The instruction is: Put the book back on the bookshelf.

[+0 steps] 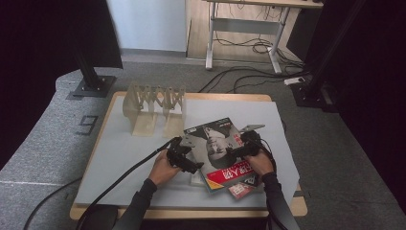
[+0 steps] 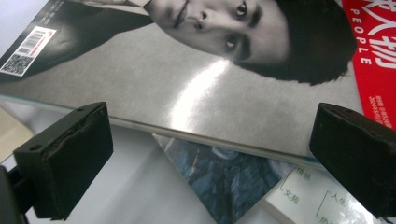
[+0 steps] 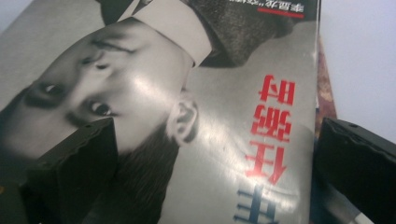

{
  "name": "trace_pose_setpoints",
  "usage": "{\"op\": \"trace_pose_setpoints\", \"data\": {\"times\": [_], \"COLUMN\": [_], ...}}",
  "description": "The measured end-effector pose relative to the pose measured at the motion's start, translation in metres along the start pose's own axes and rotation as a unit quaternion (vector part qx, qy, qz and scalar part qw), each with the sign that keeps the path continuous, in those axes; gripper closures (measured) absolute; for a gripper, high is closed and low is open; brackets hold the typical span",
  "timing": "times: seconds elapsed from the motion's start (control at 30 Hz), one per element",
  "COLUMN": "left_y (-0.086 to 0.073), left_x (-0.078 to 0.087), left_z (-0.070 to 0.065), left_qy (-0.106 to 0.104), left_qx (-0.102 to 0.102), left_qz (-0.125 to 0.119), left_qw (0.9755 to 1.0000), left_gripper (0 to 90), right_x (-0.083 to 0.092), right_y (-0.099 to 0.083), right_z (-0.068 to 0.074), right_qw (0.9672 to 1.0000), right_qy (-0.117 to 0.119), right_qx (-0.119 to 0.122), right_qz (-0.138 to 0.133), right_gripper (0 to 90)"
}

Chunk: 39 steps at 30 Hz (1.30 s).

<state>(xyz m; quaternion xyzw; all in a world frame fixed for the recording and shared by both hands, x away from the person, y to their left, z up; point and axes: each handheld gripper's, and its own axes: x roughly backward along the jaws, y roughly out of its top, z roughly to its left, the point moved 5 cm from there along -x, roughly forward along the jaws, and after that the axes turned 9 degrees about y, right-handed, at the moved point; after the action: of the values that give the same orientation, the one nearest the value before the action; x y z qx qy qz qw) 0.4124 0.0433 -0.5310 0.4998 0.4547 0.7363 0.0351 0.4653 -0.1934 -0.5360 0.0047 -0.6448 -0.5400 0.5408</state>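
A magazine (image 1: 214,139) with a black-and-white portrait cover and a red title band lies on top of a small pile at the table's front centre. My left gripper (image 1: 187,156) is at its left edge, open. In the left gripper view the two jaws of that gripper (image 2: 210,158) stand wide apart in front of the magazine's (image 2: 187,84) edge. My right gripper (image 1: 239,149) is at the magazine's right side, open. In the right gripper view, one jaw of this gripper (image 3: 215,172) hangs over the cover (image 3: 233,116) and the other is past its edge.
Under the magazine lie a blue-covered book (image 2: 224,179), a white one (image 2: 317,198) and a red-covered one (image 1: 242,189). A wooden slotted rack (image 1: 153,103) stands at the back left of the grey mat (image 1: 129,158). Cables trail off the front edge.
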Motion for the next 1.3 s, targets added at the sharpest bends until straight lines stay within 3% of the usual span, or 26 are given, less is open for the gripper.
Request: {"op": "trace_pose_setpoints", "data": {"times": [0.3,0.53,0.77,1.03,1.3], "left_y": [-0.002,-0.004,-0.009,-0.017,-0.018], "left_x": [0.004,0.009,0.010,0.001,-0.008], "left_z": [0.009,0.018,0.030,0.040,0.040], "left_qy": [0.009,0.018,0.029,0.022,0.000], "left_qx": [0.010,0.018,0.029,0.046,0.067], "left_qz": [-0.005,-0.006,0.000,0.014,0.003], "left_qw": [0.9999,0.9997,0.9991,0.9986,0.9978], "left_gripper": [0.0,0.0,0.0,0.0,0.0], "right_x": [-0.001,-0.001,0.001,0.016,0.053], "right_y": [0.000,-0.006,-0.011,-0.023,-0.061], "right_z": [0.004,0.023,0.036,0.036,0.020], "right_qw": [0.9999,0.9987,0.9965,0.9972,0.9993], "right_qy": [-0.011,0.029,0.053,0.044,0.015], "right_qx": [0.011,0.042,0.063,0.060,0.030], "right_qz": [-0.002,0.004,0.010,0.003,-0.018], "right_gripper": [0.0,0.0,0.0,0.4,0.0]}}
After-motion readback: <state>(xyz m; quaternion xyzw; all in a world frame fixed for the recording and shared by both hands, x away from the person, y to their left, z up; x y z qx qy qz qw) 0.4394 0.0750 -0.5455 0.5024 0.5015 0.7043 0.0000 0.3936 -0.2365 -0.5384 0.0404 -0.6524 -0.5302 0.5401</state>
